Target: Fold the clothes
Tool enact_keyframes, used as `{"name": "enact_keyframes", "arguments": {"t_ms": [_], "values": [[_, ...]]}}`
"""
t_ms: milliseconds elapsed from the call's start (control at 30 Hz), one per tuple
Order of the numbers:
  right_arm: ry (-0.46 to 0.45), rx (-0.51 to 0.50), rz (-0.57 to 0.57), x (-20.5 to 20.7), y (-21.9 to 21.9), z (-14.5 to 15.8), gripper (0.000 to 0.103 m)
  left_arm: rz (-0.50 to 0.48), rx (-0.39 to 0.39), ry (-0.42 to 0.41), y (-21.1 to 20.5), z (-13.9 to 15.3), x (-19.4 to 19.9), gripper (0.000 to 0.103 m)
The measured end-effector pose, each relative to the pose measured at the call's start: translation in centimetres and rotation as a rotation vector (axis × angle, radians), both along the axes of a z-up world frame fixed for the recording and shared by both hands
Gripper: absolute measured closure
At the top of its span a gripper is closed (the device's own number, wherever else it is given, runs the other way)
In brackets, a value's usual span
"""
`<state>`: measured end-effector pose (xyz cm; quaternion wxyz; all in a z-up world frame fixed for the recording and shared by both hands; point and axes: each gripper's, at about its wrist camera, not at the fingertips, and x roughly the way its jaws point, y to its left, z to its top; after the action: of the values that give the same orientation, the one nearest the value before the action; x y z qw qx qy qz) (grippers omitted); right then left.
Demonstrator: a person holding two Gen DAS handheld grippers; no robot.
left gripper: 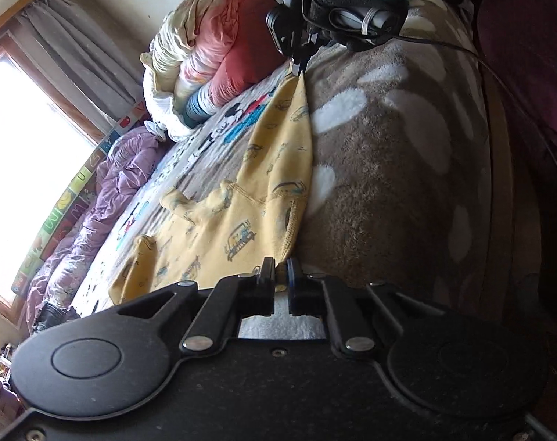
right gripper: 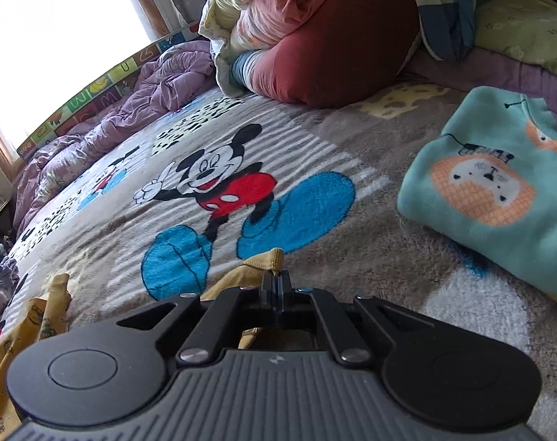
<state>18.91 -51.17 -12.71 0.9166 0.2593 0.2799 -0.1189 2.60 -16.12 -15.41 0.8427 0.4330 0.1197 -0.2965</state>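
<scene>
Both my left gripper (left gripper: 279, 269) and right gripper (right gripper: 277, 280) pinch the yellow car-print cotton garment (left gripper: 219, 228) on the cartoon-mouse fleece blanket (right gripper: 241, 169).

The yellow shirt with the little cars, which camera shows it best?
The left wrist view. There the yellow shirt lies spread over the blanket, so its car prints show, and both tools pinch one edge: the left tool near, the right tool far. The right wrist view shows only bunched bits by the right tool.

The bed wears a Mickey Mouse blanket (right gripper: 219, 183). On it lie a yellow garment (left gripper: 223, 228), a folded teal top (right gripper: 491, 191) and, at the far edge, a red pillow (right gripper: 333, 47).
</scene>
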Motion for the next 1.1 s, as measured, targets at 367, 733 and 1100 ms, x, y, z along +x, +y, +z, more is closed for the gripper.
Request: {"name": "enact_keyframes", "arguments": {"t_ms": [367,733,1100], "values": [[0.013,-0.018,-0.028,-0.4,0.0,0.0,0.1,0.006,-0.035,0.078,1.0,0.5,-0.4,0.097],[0.001,-0.022,-0.107,-1.4,-0.8,0.4,0.076,0.071,-0.276,0.232,4.2,2.7,1.0,0.079],[-0.031,-0.148,-0.025,-1.9,1.7,2.0,0.073,0.034,-0.275,0.168,1.5,2.3,0.6,0.079]]}}
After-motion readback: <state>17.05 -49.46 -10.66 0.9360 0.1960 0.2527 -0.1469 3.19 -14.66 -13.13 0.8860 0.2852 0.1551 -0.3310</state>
